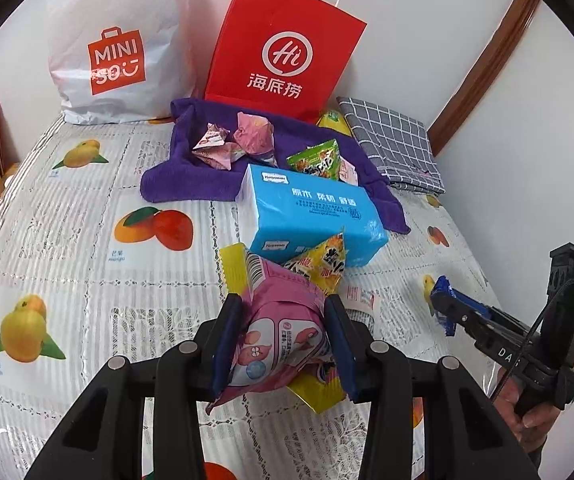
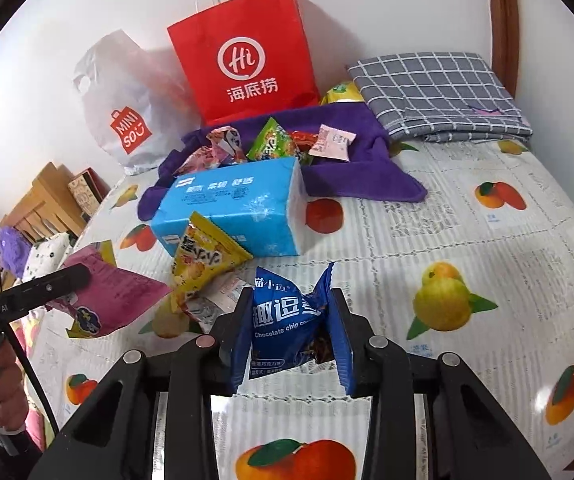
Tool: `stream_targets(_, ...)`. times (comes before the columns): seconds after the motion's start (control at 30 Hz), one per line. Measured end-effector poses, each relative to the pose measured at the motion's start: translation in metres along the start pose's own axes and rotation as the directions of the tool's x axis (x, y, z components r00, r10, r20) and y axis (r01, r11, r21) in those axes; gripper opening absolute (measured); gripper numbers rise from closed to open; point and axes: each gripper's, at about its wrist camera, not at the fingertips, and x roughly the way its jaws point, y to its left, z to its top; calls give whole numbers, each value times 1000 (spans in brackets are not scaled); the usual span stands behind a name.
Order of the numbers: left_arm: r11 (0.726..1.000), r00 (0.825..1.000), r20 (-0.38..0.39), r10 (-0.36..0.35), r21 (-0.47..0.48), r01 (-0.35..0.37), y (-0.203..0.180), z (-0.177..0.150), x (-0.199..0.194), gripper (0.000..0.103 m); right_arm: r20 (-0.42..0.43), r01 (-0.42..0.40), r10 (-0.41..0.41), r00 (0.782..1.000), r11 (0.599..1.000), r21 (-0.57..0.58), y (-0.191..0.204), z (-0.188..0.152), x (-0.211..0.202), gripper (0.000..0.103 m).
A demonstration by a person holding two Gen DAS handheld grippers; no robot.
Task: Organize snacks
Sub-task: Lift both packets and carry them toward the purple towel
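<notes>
Left gripper (image 1: 285, 344) and right gripper (image 2: 292, 336) jaws each clamp a packet.

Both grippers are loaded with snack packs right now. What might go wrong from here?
1. The left gripper squeezes the pink pack across its puffed middle, so the snacks inside may get crushed or the pack may slip out.
2. The right gripper pinches the blue cookie pack the same way, so the cookies may break.
3. The yellow pack leans on the tissue pack just ahead, and a forward sweep may knock it over.
</notes>
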Motion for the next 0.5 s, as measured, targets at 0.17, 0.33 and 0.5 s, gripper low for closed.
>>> stream_targets(0.17,1000,1000,1,-7,-6,7,0,4,0,39,17,-10,10,1000,1000,-7,2,5,-4,36)
stream_targets(0.33,1000,1000,2,-7,13,7,-7,9,0,38,29,-18,18,999,999,-29,10,10,-8,36)
stream_targets(0.5,999,1000,1,-27,26,27,-13,18,-1,24,51,-33,36,998,998,-55,18,18,-12,36)
